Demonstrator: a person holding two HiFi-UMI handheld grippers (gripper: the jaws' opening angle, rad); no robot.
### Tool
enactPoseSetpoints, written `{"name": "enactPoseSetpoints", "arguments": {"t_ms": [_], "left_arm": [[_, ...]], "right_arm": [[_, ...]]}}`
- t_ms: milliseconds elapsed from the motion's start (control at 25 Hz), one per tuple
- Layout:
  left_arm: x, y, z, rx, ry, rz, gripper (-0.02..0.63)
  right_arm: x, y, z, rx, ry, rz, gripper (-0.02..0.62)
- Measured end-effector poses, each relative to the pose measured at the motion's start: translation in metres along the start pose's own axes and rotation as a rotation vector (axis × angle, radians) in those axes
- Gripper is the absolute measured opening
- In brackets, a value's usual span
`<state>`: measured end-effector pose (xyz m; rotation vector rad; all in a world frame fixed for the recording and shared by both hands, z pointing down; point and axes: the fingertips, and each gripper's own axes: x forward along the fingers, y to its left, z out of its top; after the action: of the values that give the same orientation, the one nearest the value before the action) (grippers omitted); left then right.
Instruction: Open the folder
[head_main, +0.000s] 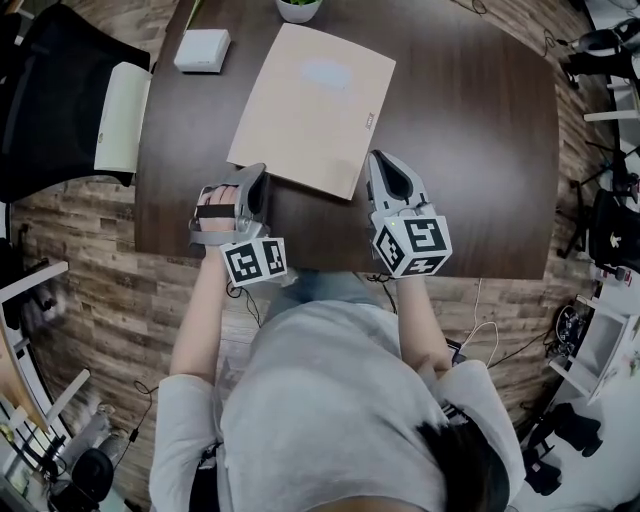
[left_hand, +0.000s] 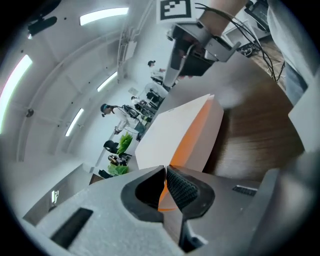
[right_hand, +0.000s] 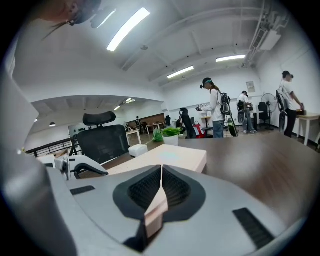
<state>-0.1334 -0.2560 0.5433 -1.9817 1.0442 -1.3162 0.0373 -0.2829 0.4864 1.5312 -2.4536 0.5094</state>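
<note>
Left gripper (head_main: 258, 183) is clenched on the near left corner of the folder (head_main: 315, 105), and right gripper (head_main: 378, 172) is clenched on its near right corner. The beige folder lies on the dark table (head_main: 470, 150), with an orange inner face showing at the left-hand grip.

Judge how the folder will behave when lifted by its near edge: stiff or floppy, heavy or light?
Probably light: the folder is a thin card sheet. Likely bendy: its edge fits between nearly shut jaws. Might slide on the smooth table.
</note>
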Motion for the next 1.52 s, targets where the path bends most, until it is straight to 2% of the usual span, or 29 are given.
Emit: {"name": "enactPoseSetpoints", "arguments": {"t_ms": [200,320,400,640,880,1240,1520], "left_arm": [[-0.002,0.000,0.002,-0.018,0.000,-0.023,0.021],[-0.001,0.000,0.003,-0.034,-0.002,-0.030,0.022],[-0.002,0.003,0.004,-0.074,-0.004,-0.033,0.021],[-0.009,0.034,-0.006,-0.333,-0.022,-0.007,0.012],[-0.017,0.046,-0.008,-0.519,-0.043,-0.017,0.014],[-0.035,0.065,-0.032,-1.013,-0.092,-0.034,0.014],[-0.038,0.066,-0.065,-1.258,-0.063,0.000,0.012]], "right_arm": [[0.016,-0.012,-0.049,0.054,0.111,-0.020,0.015],[0.022,-0.016,-0.063,0.068,0.148,-0.023,0.015],[0.023,-0.017,-0.066,0.062,0.154,-0.019,0.015],[0.025,-0.016,-0.066,0.058,0.165,-0.012,0.015],[0.023,-0.020,-0.065,0.054,0.167,-0.025,0.015],[0.019,-0.028,-0.065,0.048,0.174,-0.051,0.015],[0.019,-0.029,-0.065,0.038,0.177,-0.052,0.015]]}}
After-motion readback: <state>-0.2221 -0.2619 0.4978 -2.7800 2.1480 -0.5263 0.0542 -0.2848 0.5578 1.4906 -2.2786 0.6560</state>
